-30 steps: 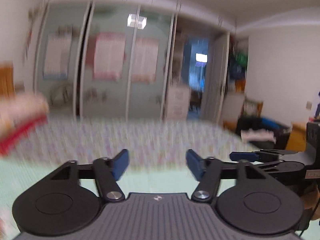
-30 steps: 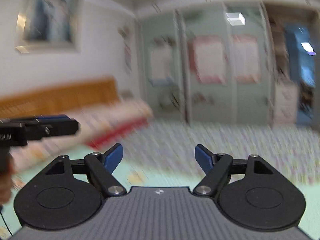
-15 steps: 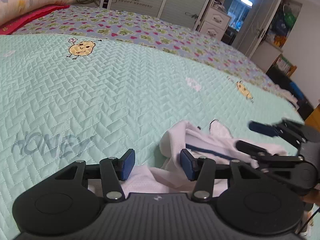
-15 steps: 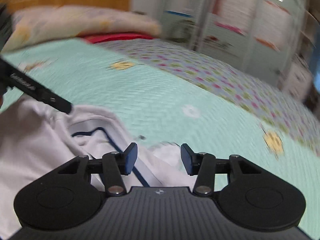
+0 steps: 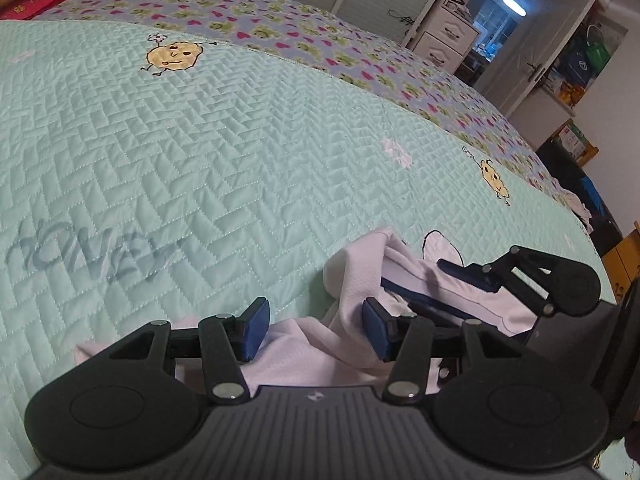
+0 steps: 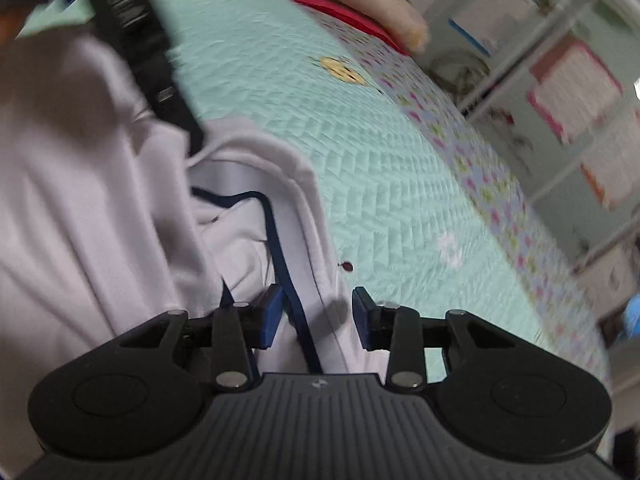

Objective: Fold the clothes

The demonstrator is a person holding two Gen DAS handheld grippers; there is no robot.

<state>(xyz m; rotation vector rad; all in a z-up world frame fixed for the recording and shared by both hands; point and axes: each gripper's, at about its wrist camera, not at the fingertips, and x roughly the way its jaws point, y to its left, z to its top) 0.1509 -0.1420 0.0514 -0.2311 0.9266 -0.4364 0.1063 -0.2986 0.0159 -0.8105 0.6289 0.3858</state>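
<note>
Crumpled white garment (image 5: 360, 292) at lower centre on mint quilt (image 5: 200, 152); left gripper (image 5: 316, 330) and right gripper (image 6: 316, 318) both gape over it, holding nothing.

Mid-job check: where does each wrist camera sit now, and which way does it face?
Left wrist: on the left tongs, low over the mint quilted bedspread, facing the crumpled white navy-trimmed garment; right tongs show.
Right wrist: on the right tongs, facing the garment's navy trim; a black tong part shows upper left.
Shared: garment, bedspread.
</note>
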